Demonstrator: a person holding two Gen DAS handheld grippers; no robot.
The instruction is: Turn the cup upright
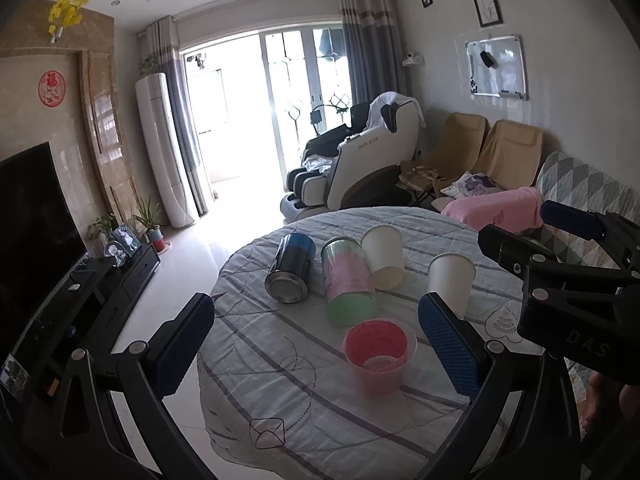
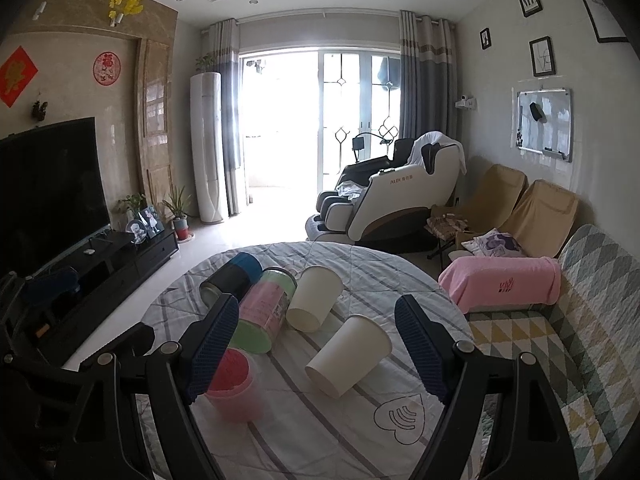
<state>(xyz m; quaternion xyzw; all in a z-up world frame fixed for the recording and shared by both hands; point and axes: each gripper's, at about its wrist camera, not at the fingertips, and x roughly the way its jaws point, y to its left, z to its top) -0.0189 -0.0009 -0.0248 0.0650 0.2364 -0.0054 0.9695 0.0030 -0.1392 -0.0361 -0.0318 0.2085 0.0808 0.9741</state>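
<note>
You hold your right gripper with its fingers wide apart so the white paper cup lying on its side sits just past them, between the tips, ready to grab, while your left gripper waits open around the pink plastic cup.

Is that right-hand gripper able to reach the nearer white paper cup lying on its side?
Probably yes: the right gripper is open, the nearer white paper cup lies between its fingers' line, and nothing blocks the way.
</note>
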